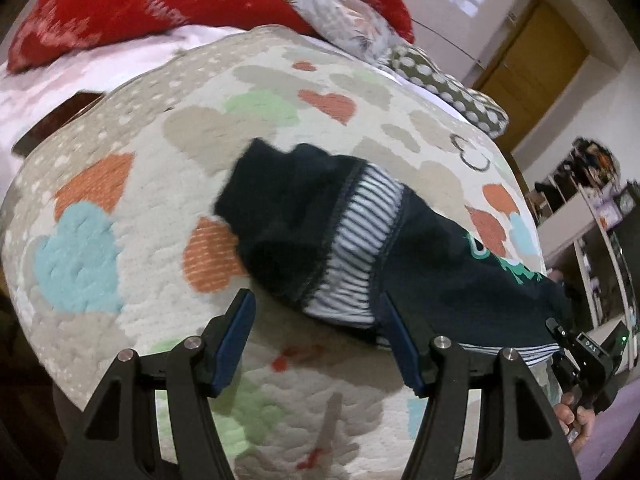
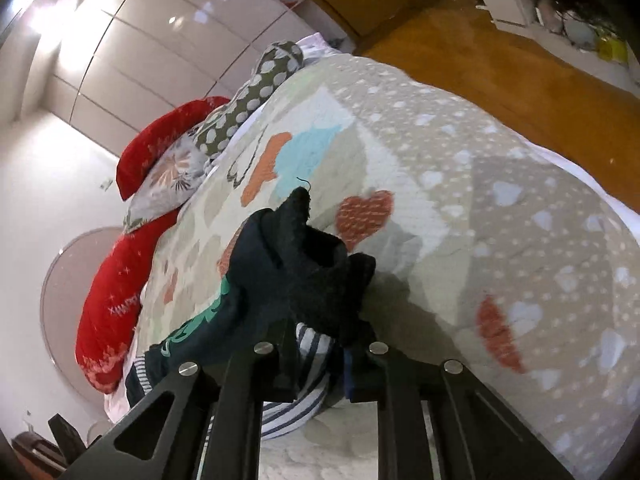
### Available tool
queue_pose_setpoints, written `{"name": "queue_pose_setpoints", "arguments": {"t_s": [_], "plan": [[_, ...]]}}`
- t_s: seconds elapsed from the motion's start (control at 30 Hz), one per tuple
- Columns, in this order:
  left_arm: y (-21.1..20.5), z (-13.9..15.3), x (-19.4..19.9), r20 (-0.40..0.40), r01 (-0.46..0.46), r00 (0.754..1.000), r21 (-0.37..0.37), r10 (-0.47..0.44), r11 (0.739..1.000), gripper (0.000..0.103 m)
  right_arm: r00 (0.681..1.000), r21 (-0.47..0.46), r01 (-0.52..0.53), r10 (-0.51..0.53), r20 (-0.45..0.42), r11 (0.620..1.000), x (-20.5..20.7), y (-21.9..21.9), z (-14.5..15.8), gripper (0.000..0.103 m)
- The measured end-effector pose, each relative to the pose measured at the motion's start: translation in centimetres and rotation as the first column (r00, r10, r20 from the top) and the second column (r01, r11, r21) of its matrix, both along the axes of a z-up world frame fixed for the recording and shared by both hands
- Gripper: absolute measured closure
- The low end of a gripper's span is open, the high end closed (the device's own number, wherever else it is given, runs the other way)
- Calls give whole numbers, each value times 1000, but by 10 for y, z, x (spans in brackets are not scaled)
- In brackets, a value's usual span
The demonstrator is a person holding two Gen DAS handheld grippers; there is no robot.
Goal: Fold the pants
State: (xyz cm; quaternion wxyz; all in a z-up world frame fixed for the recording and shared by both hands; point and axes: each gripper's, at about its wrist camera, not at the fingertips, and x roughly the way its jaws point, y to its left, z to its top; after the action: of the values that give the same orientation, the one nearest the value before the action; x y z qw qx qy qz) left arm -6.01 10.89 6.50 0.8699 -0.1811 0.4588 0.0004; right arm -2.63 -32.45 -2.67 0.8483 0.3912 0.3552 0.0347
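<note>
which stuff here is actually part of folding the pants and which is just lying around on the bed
Part of the job:
- dark pants with striped waistband
- right gripper, shut on the pants
- left gripper, open
- heart-patterned bedspread, the folding surface

Just lying about:
- red pillows
- polka-dot cushion
- floral pillow
- shelves

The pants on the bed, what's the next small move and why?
Probably bring the open left gripper onto the striped waistband and close. The right gripper already holds the dark pants, which sit bunched on the quilt, so they need spreading first.
</note>
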Motion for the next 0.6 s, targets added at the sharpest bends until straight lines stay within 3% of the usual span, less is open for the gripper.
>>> {"name": "queue_pose_setpoints", "arguments": {"t_s": [0.13,0.2,0.27,0.33,0.43,0.47,0.6], "plan": [[-28,1,18,2,69,998,60,-69,996,40,1000,0,14,-14,-13,1000,-6,-5,-6,76],[-38,-3,26,8,88,996,93,-89,992,39,999,21,43,-43,-8,999,-14,-11,0,63],[-44,-16,35,-17,94,996,134,-92,987,39,989,52,145,-147,36,988,-33,-23,13,52],[-47,-34,38,-69,94,994,143,-85,985,40,968,8,237,-237,86,971,-50,-28,32,48],[-63,-36,30,-62,137,990,244,-125,960,39,969,-97,198,-180,166,975,-56,-14,62,48],[-65,-31,26,-65,154,988,241,-142,958,40,975,-129,157,-133,177,979,-52,-2,70,48],[-62,8,15,25,218,975,65,-220,974,40,985,-239,0,41,167,971,-28,45,78,48]]}}
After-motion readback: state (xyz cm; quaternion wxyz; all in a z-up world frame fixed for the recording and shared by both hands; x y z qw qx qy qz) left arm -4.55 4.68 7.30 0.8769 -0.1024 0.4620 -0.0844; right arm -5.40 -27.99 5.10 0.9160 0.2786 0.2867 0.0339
